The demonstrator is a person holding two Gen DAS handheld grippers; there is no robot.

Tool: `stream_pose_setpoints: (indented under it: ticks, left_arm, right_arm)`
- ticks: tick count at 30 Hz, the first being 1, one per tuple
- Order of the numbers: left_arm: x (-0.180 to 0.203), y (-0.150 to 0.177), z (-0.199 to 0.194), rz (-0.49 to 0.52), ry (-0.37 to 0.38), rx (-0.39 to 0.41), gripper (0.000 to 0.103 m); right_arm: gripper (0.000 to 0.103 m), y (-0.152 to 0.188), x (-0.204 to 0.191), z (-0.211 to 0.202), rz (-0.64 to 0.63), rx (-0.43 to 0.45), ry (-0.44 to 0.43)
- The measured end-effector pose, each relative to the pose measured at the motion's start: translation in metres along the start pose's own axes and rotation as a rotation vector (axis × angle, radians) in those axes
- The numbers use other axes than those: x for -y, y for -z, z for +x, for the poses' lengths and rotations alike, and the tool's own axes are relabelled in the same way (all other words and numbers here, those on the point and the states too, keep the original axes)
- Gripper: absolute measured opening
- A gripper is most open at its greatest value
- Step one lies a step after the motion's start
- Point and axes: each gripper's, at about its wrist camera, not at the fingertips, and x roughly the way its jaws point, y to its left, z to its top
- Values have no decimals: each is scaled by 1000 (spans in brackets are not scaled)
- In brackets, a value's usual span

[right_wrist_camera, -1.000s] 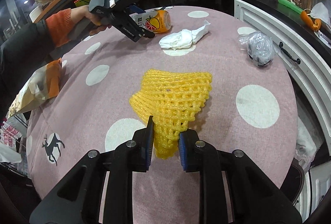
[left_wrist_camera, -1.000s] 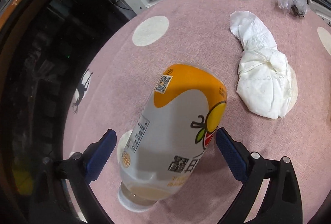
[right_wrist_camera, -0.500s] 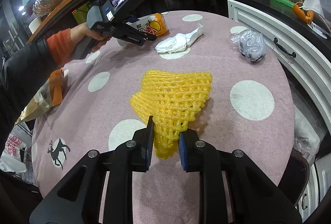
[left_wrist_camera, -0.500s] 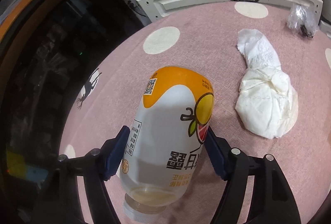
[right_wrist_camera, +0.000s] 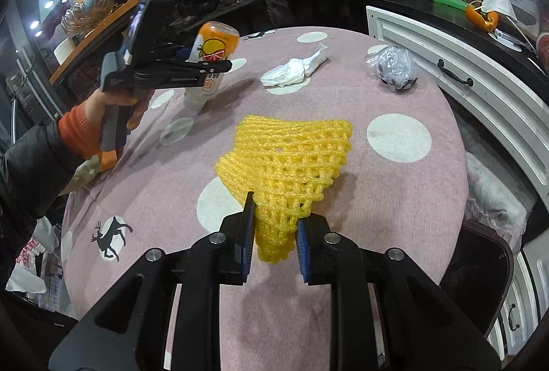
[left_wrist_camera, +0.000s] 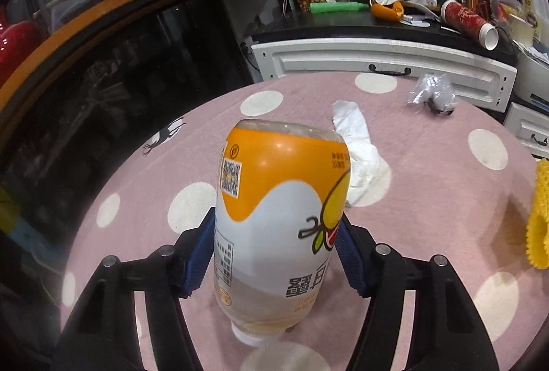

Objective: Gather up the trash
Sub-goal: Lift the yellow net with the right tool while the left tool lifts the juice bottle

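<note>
My left gripper [left_wrist_camera: 274, 254] is shut on an orange-and-white plastic drink bottle [left_wrist_camera: 279, 216], cap end down, tilted up off the pink dotted tablecloth [left_wrist_camera: 429, 199]. It also shows in the right wrist view [right_wrist_camera: 212, 59], held by the left gripper [right_wrist_camera: 206, 69]. My right gripper [right_wrist_camera: 274, 244] is shut on the near corner of a yellow foam fruit net [right_wrist_camera: 291, 162] that lies spread on the cloth. A crumpled white tissue [left_wrist_camera: 360, 151] [right_wrist_camera: 291, 72] and a clear plastic wrapper ball [left_wrist_camera: 432, 93] [right_wrist_camera: 396, 67] lie farther back.
A white cabinet with black handles [right_wrist_camera: 456, 76] borders the table's right side. A dark counter with boxes, cups and clutter [left_wrist_camera: 394, 11] stands behind. A paper bag [right_wrist_camera: 92, 165] lies at the table's left edge. A dark bin [right_wrist_camera: 480, 271] sits below right.
My left gripper closed on the bottle and lifted it, tilting the view upward. My right gripper kept its hold on the yellow net and raised it slightly.
</note>
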Motion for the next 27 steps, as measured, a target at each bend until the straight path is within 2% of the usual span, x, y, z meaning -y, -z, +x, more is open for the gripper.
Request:
stream_pose_setpoints:
  ticks: [10, 14, 27]
  left_arm:
    - [25, 15, -70, -65, 14, 125, 61]
    - [38, 20, -92, -113, 56, 161, 61]
    - [115, 42, -146, -126, 183, 258, 61]
  right_arm:
    - [22, 21, -3, -26, 11, 23, 13]
    - [22, 31, -2, -38, 20, 33, 21]
    - [22, 69, 14, -79, 73, 64, 81]
